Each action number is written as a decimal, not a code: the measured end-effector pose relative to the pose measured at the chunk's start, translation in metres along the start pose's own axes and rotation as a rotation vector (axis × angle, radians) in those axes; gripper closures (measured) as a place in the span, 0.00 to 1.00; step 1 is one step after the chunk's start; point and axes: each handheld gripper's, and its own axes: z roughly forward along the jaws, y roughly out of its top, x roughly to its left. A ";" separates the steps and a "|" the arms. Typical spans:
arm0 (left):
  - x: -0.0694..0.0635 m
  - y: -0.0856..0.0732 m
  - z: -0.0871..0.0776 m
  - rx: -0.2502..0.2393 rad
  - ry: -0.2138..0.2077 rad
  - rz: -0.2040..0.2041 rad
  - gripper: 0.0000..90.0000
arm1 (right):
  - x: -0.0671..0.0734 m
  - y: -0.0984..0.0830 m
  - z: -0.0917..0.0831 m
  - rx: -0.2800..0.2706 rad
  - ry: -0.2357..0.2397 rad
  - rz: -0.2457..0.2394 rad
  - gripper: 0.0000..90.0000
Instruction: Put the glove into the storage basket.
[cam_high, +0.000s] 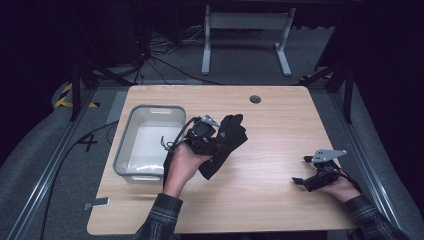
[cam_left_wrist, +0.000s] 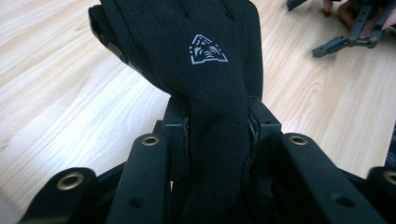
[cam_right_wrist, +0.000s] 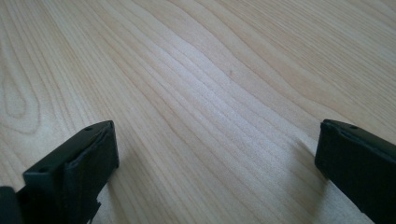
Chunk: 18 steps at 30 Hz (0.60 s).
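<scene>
The black glove (cam_high: 226, 142) hangs from my left gripper (cam_high: 204, 131) near the middle of the table (cam_high: 280, 130), its fingers pointing toward 1 o'clock and its cuff end drooping toward 6 o'clock until it seems to brush the wood. In the left gripper view my jaws are closed tight on the narrow wrist part of the glove (cam_left_wrist: 210, 70), cloth bunched between them, the white triangular logo just above the pinch. That grip looks sound, though it holds only a fold, so I judge that any quick swing could let it slip.

The clear plastic bin (cam_high: 150, 142) sits just beside my left hand (cam_high: 182, 165), toward 9 o'clock. If the bin is where this goes, I should lift until the trailing cuff clears the rim, carry it level over the white floor of the bin, and part the jaws only when the bulk hangs inside the walls.

My right gripper (cam_high: 312, 175) rests low at the 4 o'clock part of the table, well apart from the glove, jaws spread wide with nothing between them but bare wood (cam_right_wrist: 210, 93). It is best left parked there.
</scene>
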 end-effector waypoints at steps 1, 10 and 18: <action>0.002 -0.001 -0.002 -0.002 0.006 -0.003 0.75 | 0.000 0.000 0.000 0.000 0.000 0.000 0.00; 0.018 -0.012 -0.022 -0.024 0.048 -0.041 0.75 | 0.000 0.000 0.000 0.000 0.002 -0.001 0.00; 0.036 -0.027 -0.044 -0.048 0.096 -0.096 0.75 | 0.000 0.000 0.000 0.000 0.003 -0.001 0.00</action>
